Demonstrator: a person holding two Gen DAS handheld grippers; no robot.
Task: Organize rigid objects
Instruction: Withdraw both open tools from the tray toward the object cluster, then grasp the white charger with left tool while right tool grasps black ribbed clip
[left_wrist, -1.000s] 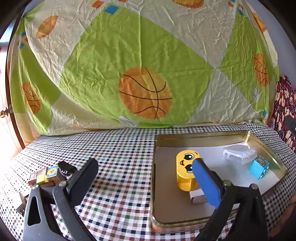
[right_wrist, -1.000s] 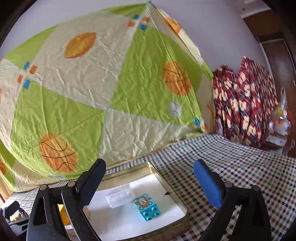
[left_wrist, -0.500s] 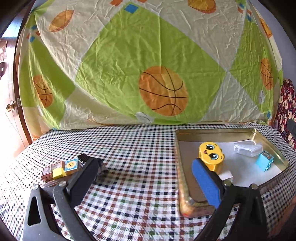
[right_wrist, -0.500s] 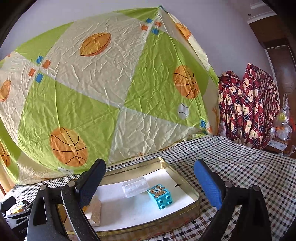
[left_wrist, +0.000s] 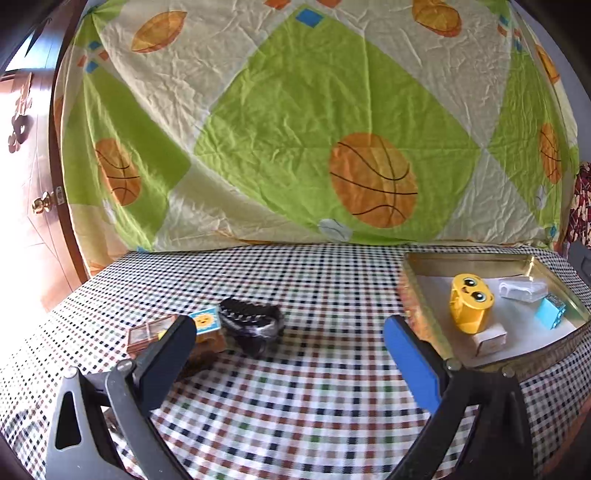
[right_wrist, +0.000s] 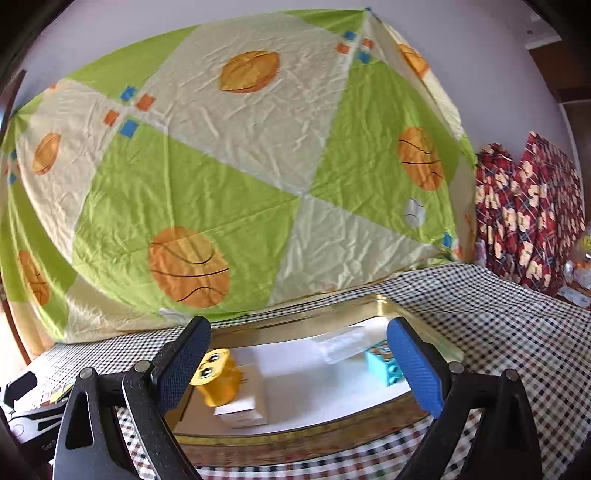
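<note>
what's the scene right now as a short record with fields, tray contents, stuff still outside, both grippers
tray: gold tin tray on checked cloth
in tray: yellow face block, clear case, blue brick, small white box
outside tray: black comb, small blocks
left gripper: open, empty
right gripper: open, empty

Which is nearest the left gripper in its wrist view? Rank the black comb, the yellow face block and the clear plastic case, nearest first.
1. black comb: on the checked cloth just beyond the left gripper, left of centre.
2. yellow face block: inside the gold tin tray, to the right.
3. clear plastic case: deeper in the tray, far right.
</note>
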